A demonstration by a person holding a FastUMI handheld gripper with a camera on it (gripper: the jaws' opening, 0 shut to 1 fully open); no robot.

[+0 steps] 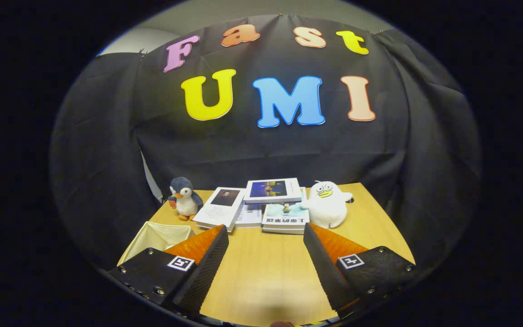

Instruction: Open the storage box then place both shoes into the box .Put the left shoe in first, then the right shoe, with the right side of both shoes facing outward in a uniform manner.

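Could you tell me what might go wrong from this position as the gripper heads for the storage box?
1. The gripper is open over bare table, while the cream box lies partly behind its left finger, so an approach could nudge it.
2. The penguin toy stands just beyond the box; a swing that way may topple it.
3. Books and the white duck toy crowd the far edge ahead.

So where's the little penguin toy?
In the gripper view the plush penguin stands at the table's far left corner, just left of the books and beyond the open gripper.
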